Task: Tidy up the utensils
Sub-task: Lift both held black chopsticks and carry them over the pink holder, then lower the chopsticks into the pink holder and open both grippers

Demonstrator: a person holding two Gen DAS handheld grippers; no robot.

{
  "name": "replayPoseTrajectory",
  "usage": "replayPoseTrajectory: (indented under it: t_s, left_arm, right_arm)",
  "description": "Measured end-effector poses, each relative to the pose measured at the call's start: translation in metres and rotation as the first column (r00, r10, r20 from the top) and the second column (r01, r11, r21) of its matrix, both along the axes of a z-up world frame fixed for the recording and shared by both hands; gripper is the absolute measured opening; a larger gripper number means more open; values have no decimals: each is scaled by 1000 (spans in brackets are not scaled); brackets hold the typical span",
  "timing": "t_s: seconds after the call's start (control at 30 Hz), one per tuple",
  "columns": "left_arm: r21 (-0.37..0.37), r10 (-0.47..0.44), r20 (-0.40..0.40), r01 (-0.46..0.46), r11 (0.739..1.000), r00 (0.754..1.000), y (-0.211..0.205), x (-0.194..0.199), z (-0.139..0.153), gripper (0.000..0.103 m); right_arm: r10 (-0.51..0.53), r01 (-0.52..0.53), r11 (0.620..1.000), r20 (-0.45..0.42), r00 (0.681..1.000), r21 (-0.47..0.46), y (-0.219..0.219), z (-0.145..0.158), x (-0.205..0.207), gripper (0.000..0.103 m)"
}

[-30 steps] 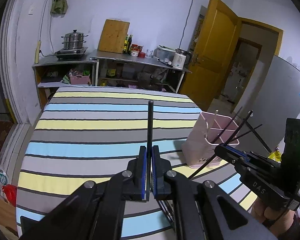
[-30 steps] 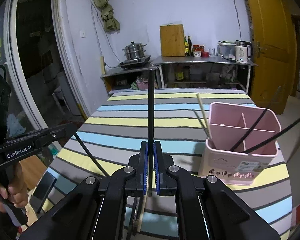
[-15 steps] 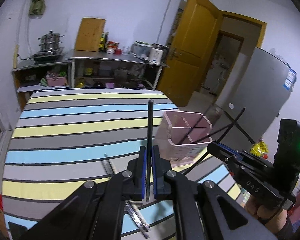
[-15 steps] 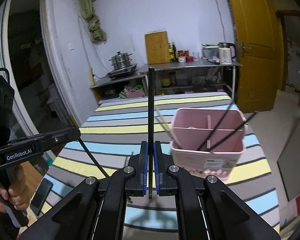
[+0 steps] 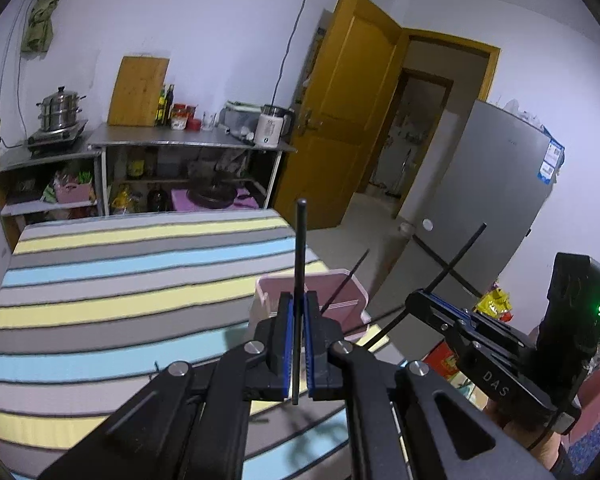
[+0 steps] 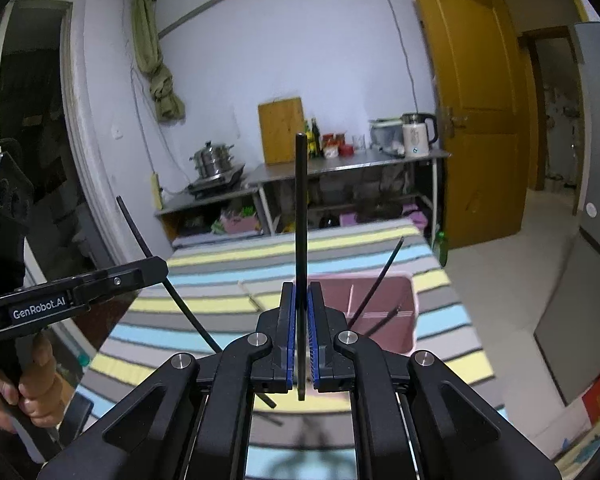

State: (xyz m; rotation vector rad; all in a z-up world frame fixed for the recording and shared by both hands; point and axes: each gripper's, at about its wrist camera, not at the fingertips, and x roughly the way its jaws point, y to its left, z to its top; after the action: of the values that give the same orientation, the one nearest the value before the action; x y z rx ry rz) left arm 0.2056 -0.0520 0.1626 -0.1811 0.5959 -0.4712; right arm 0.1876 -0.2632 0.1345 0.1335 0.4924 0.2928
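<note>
I have one black chopstick in each tool. The left gripper (image 5: 295, 344) is clamped on the left chopstick (image 5: 300, 248), which stands upright between the blue pads; the right gripper (image 6: 300, 336) pinches the right chopstick (image 6: 300, 208) the same way. Both are held near the lower end, so most of the length projects upward beyond the fingers — my reading is that this keeps the long end free to be tipped over and fed down into the holder.

The pink utensil holder (image 6: 404, 312) sits on the striped tablecloth (image 5: 100, 280) near the table's right edge, just beyond the right gripper's fingertips. In the left view it is partly hidden behind the left gripper. Both tools hover above the table, close to the holder, neither chopstick yet inside it.

Count:
- black chopsticks in grippers — 2
- black chopsticks already leaning in the holder — 2 visible (image 6: 376, 280)
- pale chopsticks lying on the cloth left of the holder (image 6: 252, 296) — blurred, I cannot tell how many
- holders — 1, with an inner divider; I cannot tell how many compartments.

Judgement: task partly done, the two held sticks go in next.
</note>
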Motion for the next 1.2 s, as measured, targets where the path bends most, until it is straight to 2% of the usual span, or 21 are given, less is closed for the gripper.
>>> replayPoseTrajectory:
  t_s: [0.2,0.37,0.6,0.97,1.2]
  left_arm:
    - [-19,0,43,1,1000,999,-5,15,18,5]
    - [-11,6,73,-6,1000,997,-14,30,20,5]
    - [14,1,64,-2,1000,998,-25,47,-4,5]
    - [35,-22,20,21,999,1000,-27,45,-35,5]
    - [48,-24,-33,26,999,999,-27,51,-54,6]
  right_arm:
    - [-43,41,999,53,998,36,-12,17,12,6]
    - [-58,55,997,62,996,45,-14,15,26,6]
    - [-68,67,997,43,997,29,-11,-6,38,6]
    - [-74,74,997,-1,997,0,-5,-37,34,6]
    - [-79,76,996,-58,995,-46,3,-58,42,6]
